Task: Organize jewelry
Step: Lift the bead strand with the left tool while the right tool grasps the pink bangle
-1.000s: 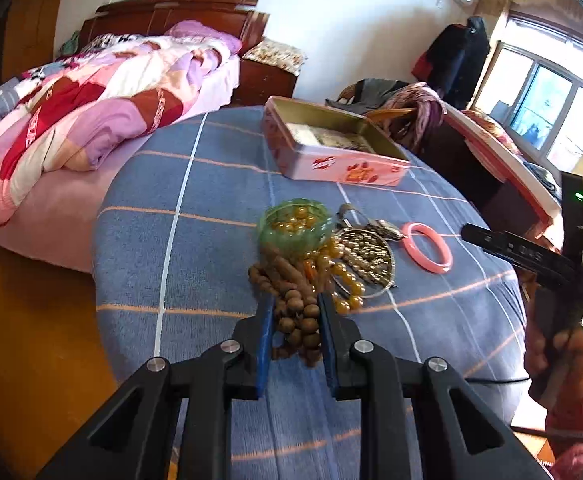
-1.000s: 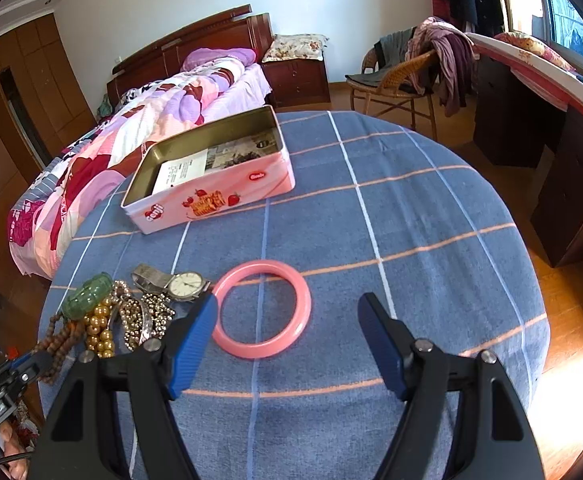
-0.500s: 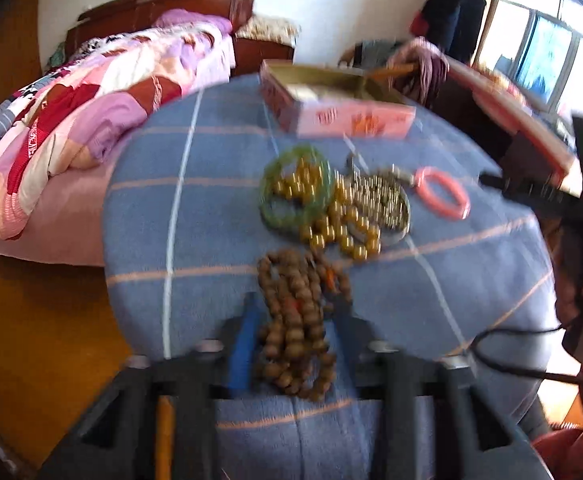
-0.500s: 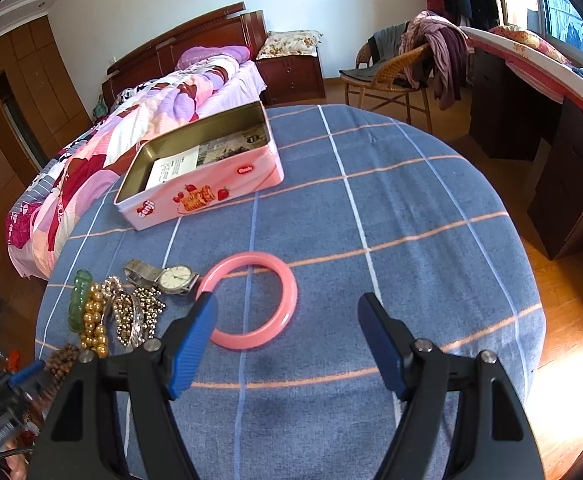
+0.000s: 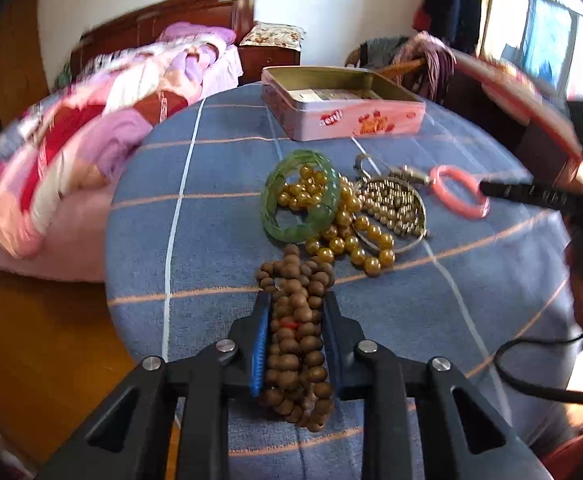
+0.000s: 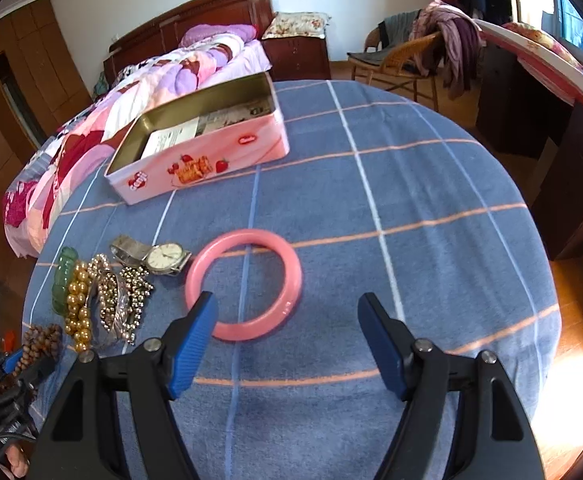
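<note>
Brown wooden bead string (image 5: 295, 332) bunched between blue pads near the table edge; green bangle (image 5: 300, 196), amber beads (image 5: 347, 236), watch (image 6: 163, 257), pink bangle (image 6: 243, 284) lying flat; pink tin (image 6: 211, 160) open

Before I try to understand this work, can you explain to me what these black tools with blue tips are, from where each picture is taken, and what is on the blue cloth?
There is no robot here. A person holds a hand tool in each hand, and a camera on each tool looks forward along its two fingers.

One picture is from the left gripper. Its jaws are closing, and a string of brown wooden beads lies between them.

The other picture is from the right gripper. It is open and holds nothing; a pink bangle lies on the cloth near its left finger.

On the blue checked tablecloth you also see a green bangle, golden beads, small metal beads, a wristwatch and an open pink tin with papers inside.
</note>
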`<state>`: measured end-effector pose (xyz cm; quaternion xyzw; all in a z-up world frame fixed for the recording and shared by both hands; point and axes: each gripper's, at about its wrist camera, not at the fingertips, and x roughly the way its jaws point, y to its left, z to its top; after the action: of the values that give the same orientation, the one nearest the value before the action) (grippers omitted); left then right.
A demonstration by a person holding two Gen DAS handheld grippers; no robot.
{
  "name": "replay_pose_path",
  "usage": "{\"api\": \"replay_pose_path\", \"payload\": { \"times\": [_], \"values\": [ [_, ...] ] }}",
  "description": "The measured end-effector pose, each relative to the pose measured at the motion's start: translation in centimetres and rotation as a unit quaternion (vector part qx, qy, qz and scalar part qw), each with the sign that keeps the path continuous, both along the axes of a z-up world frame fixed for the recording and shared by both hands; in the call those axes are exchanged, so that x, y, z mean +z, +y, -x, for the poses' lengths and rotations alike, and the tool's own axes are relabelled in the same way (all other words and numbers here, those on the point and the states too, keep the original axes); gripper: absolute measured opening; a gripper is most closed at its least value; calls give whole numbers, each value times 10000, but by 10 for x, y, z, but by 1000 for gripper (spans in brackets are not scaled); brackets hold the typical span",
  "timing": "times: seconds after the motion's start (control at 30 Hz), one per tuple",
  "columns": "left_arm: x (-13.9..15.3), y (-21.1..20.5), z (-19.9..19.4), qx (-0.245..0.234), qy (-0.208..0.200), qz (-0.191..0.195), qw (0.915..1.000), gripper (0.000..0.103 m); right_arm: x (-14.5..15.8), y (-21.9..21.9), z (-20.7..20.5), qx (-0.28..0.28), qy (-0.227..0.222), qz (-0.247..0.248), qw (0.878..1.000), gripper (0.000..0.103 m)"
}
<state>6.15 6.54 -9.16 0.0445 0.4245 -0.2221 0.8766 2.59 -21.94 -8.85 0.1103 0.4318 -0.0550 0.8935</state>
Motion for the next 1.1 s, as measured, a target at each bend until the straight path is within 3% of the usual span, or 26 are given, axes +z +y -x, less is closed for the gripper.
{"api": "replay_pose_path", "payload": {
  "times": [0.07,0.17,0.3,0.5,0.6,0.77,0.93,1.1],
  "values": [
    [0,9,-3,153,120,374,9991,24,-1,6,-6,140,55,86,9998,82],
    [4,13,-1,306,5,575,9979,23,-5,16,-15,419,150,54,9990,89],
    [18,18,-2,357,-179,865,9954,23,-14,25,-25,500,312,394,9975,90],
    [28,13,-9,373,-283,861,9952,23,-18,38,-36,669,436,834,9933,91],
    [31,8,-11,338,-324,848,9953,23,-17,39,-36,738,424,841,9928,84],
    [33,3,-13,275,-333,891,9951,23,-16,34,-30,732,412,795,9933,83],
    [36,-1,-16,256,-340,927,9948,23,-6,20,-23,480,157,444,9977,83],
    [41,-12,-23,180,-373,1037,9937,23,22,13,-18,307,-325,380,9983,83]
  ]
}}
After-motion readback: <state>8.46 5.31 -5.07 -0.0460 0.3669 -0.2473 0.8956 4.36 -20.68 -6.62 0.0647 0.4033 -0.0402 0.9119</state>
